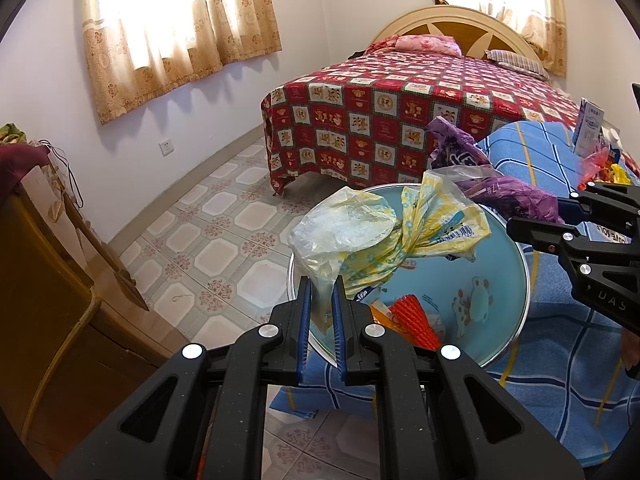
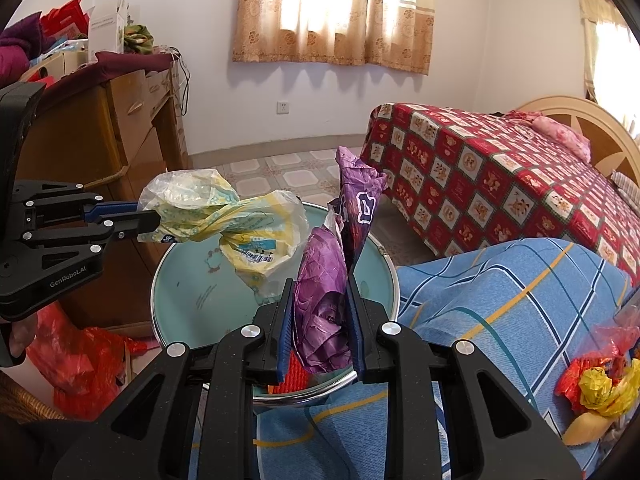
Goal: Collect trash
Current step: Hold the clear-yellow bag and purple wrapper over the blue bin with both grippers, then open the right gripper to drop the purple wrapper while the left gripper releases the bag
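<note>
While over basin [image 1: 516, 264], L gripper [image 1: 322, 304] grips yellow bag [image 1: 360, 232], R gripper [image 2: 320, 312] purple wrapper [image 2: 324, 300].

We see our right tool [image 2: 320, 320] clamping a crumpled purple foil wrapper [image 2: 324, 304] above the round pale-blue metal basin [image 2: 192, 280]. Our left tool [image 2: 148, 220] grips a yellow-and-clear plastic bag [image 2: 224, 216] over the same basin, which rests on a blue plaid cloth [image 2: 500, 300].

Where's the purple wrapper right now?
The purple wrapper is clamped in the right gripper, held over the light-blue basin, just right of the yellow plastic bag held by the left gripper.
</note>
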`<state>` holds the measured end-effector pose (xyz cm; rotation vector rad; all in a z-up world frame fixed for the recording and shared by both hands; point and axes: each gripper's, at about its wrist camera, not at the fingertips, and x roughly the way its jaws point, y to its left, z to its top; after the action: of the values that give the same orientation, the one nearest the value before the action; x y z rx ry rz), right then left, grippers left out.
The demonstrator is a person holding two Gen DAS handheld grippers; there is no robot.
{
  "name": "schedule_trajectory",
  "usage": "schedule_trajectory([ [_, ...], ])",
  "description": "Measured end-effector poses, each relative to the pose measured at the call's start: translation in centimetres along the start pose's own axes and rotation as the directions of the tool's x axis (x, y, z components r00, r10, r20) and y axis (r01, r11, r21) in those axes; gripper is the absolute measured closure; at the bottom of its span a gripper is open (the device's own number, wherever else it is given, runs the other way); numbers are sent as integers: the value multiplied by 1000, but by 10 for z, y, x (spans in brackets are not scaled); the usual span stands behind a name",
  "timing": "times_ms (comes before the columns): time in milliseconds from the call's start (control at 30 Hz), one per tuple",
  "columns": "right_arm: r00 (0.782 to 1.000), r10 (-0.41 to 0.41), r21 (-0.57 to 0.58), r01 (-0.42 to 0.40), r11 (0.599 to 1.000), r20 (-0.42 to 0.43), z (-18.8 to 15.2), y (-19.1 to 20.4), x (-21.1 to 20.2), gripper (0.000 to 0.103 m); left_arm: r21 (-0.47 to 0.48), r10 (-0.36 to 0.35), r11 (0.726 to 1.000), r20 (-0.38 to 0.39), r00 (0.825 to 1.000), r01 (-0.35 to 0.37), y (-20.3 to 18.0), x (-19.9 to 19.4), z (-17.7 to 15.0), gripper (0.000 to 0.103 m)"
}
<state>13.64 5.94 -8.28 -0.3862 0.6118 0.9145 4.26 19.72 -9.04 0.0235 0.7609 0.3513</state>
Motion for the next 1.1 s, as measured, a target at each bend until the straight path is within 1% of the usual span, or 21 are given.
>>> schedule_trajectory([
  [167,1000,0,1,0,1000,-3,-1,1,0,78,2,-8,1000,-6,1000,8,-7,1,-1,92],
  [233,1000,3,3,-3,1000,-8,-2,2,0,76,6,-19,1000,-10,1000,19,-9,2,-2,89],
  [267,1000,7,5,-7,1000,-9,-3,2,0,73,9,-25,1000,-13,1000,25,-10,3,-2,88],
  [300,1000,7,4,-7,1000,-10,-4,2,0,67,10,-28,1000,-10,1000,28,-12,2,-3,87],
  [333,1000,4,4,-4,1000,-8,-5,2,0,62,13,-32,999,-8,999,32,-15,1,-3,77],
  [367,1000,2,8,-2,1000,-7,-6,1,-1,55,15,-34,999,-8,999,34,-14,2,-3,68],
  [400,1000,2,11,-2,1000,-7,-7,0,-1,52,18,-31,999,-5,1000,31,-16,2,-3,65],
  [433,1000,3,12,-3,1000,-8,-8,0,0,52,17,-30,999,-4,1000,30,-17,1,-3,61],
  [500,1000,1,18,-1,1000,-6,-10,-1,-2,46,17,-33,999,-7,999,34,-16,2,-3,57],
  [533,1000,0,19,0,1000,-4,-11,-1,-3,45,17,-31,999,-9,999,31,-16,3,-3,54],
  [567,1000,0,20,1,1000,-4,-10,-2,-3,44,15,-29,999,-9,1000,29,-16,3,-3,48],
  [633,1000,-2,25,2,1000,-3,-12,-3,-4,44,11,-24,1000,-7,1000,24,-15,3,-3,45],
  [833,1000,-3,34,3,999,4,-14,-5,-8,41,12,-21,1000,-7,1000,21,-14,2,-2,41],
  [933,1000,-3,36,3,999,6,-15,-5,-8,38,9,-13,1000,-4,1000,13,-13,2,-2,35],
  [1000,1000,-8,35,7,999,6,-14,-5,-8,36,8,-13,1000,-5,1000,13,-11,2,-2,34],
  [1100,1000,-16,35,15,999,10,-15,-4,-9,32,7,-7,1000,-6,1000,7,-11,2,-2,28],
])
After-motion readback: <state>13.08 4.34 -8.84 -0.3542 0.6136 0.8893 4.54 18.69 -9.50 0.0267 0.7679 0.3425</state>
